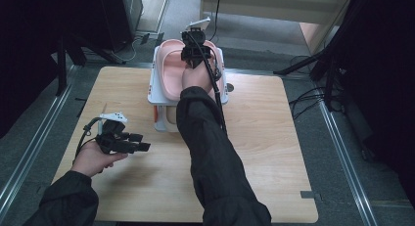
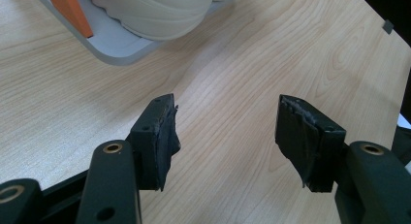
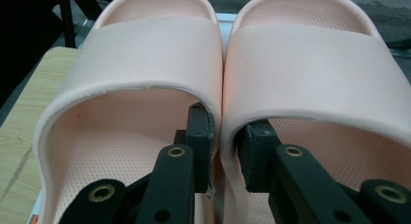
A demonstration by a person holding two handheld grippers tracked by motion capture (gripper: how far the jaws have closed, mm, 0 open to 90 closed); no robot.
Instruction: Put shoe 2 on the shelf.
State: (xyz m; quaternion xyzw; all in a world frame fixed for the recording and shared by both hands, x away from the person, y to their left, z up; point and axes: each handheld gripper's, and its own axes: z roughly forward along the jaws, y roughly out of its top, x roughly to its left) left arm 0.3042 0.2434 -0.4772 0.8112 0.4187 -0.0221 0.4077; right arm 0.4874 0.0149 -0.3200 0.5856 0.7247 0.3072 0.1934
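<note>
Slippers (image 3: 218,88) on rack (image 1: 155,74): right claw (image 3: 224,136) pinches both inner walls together; thin grip, one could slip out. Left claw (image 2: 228,136) released.

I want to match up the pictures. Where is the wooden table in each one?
High view: the wooden table takes up the middle, under both arms.
Left gripper view: the table lies behind the open jaws.
Right gripper view: the table is a strip at the left edge, beside the pink slippers.
Shared landmark: the white rack standing on it.
</note>
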